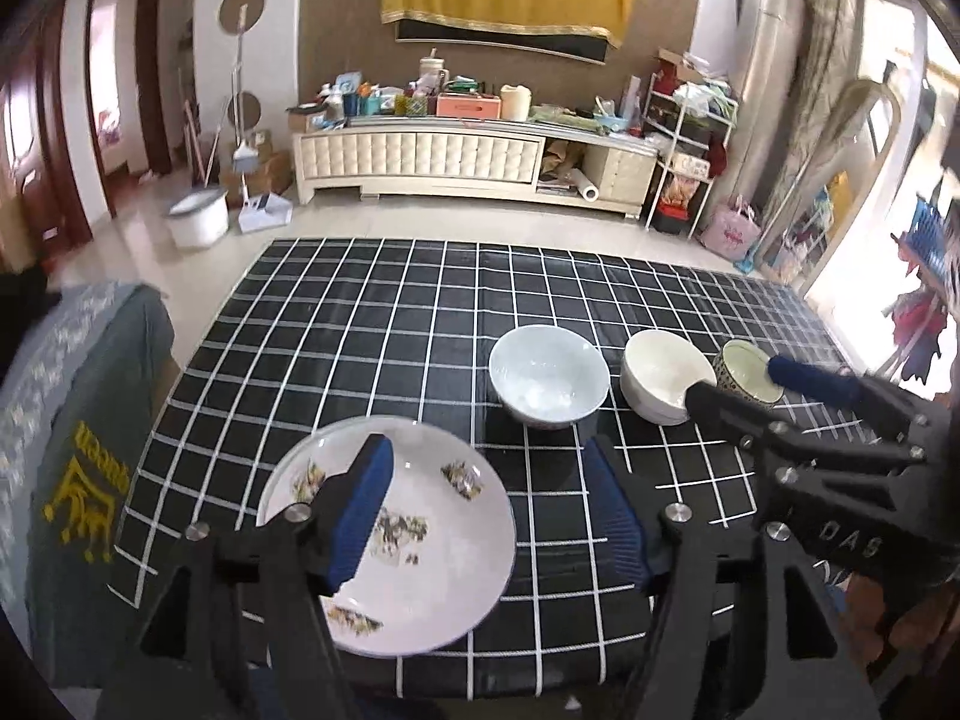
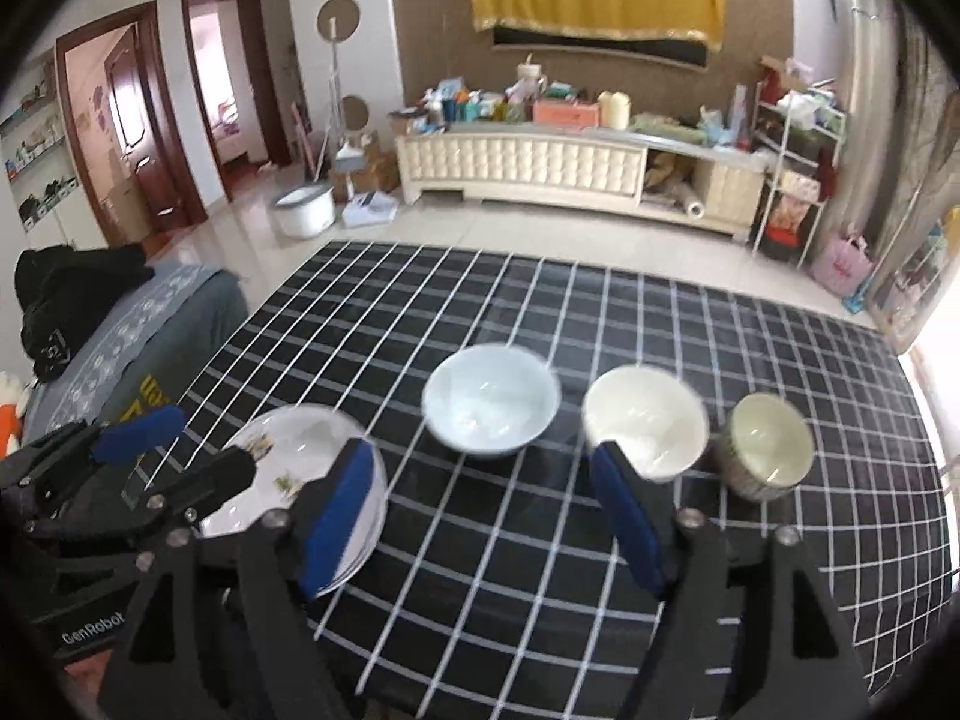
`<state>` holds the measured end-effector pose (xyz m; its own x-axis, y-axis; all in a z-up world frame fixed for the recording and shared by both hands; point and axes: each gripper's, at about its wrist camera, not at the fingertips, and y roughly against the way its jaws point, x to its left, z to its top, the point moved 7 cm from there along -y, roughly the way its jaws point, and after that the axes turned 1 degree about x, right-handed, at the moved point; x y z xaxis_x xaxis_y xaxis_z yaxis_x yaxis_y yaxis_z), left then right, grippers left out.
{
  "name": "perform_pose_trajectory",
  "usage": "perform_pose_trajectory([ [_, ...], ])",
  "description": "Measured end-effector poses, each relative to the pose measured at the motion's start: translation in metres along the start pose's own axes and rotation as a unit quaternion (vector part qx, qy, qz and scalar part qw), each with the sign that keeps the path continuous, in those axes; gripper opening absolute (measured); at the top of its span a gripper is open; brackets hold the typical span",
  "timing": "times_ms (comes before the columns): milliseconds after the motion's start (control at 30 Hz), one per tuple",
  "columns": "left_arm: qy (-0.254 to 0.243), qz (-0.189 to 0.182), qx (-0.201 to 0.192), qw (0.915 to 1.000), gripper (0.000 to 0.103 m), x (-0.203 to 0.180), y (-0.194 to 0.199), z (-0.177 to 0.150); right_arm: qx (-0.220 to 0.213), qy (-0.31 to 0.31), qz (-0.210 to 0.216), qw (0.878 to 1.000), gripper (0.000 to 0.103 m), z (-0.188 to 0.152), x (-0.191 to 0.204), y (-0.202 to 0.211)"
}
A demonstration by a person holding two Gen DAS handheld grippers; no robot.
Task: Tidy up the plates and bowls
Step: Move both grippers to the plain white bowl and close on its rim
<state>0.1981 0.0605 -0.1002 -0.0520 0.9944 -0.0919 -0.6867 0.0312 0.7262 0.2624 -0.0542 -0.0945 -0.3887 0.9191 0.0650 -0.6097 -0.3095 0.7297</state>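
On the black checked tablecloth [image 1: 372, 312] lies a white plate [image 1: 432, 540] with printed patches, near the front left. To its right three bowls stand in a row: a pale blue bowl [image 1: 549, 381], a white bowl [image 1: 654, 378] and a small patterned bowl [image 1: 744, 369]. My left gripper [image 1: 486, 480] hovers open above the plate's right part, nothing between its pads. My right gripper [image 2: 483, 480] is open and empty too, above the cloth in front of the pale blue bowl [image 2: 492, 402] and white bowl [image 2: 645, 420]. The right wrist view also shows the plate [image 2: 294, 450], the small bowl [image 2: 768, 444] and the left gripper [image 2: 192, 450].
A grey cloth-covered seat [image 1: 78, 420] stands against the table's left side, with a black bag [image 2: 66, 294] on it. Beyond the table's far edge the floor holds a white bucket [image 1: 198, 219] and a long cream cabinet [image 1: 456, 159] loaded with clutter.
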Motion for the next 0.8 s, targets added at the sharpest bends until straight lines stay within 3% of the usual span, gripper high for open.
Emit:
perform_pose_trajectory([
  [67, -0.004, 0.0, 0.004, 1.0, 0.064, -0.003, -0.005, 0.006, 0.002, 0.005, -0.008, 1.0, 0.087, 0.004, -0.008, -0.006],
  [367, 0.01, -0.016, 0.07, 0.9974, 0.064, -0.01, -0.061, 0.025, 0.03, -0.001, -0.027, 0.999, 0.087, 0.014, -0.046, -0.047],
  [500, 0.02, -0.019, 0.105, 0.9941, 0.064, -0.013, -0.088, 0.027, 0.077, -0.013, 0.006, 0.997, 0.087, 0.013, -0.053, -0.072],
  [800, 0.038, -0.003, 0.133, 0.9903, 0.064, -0.007, -0.147, 0.042, 0.108, 0.031, 0.007, 0.994, 0.087, 0.027, -0.053, -0.124],
])
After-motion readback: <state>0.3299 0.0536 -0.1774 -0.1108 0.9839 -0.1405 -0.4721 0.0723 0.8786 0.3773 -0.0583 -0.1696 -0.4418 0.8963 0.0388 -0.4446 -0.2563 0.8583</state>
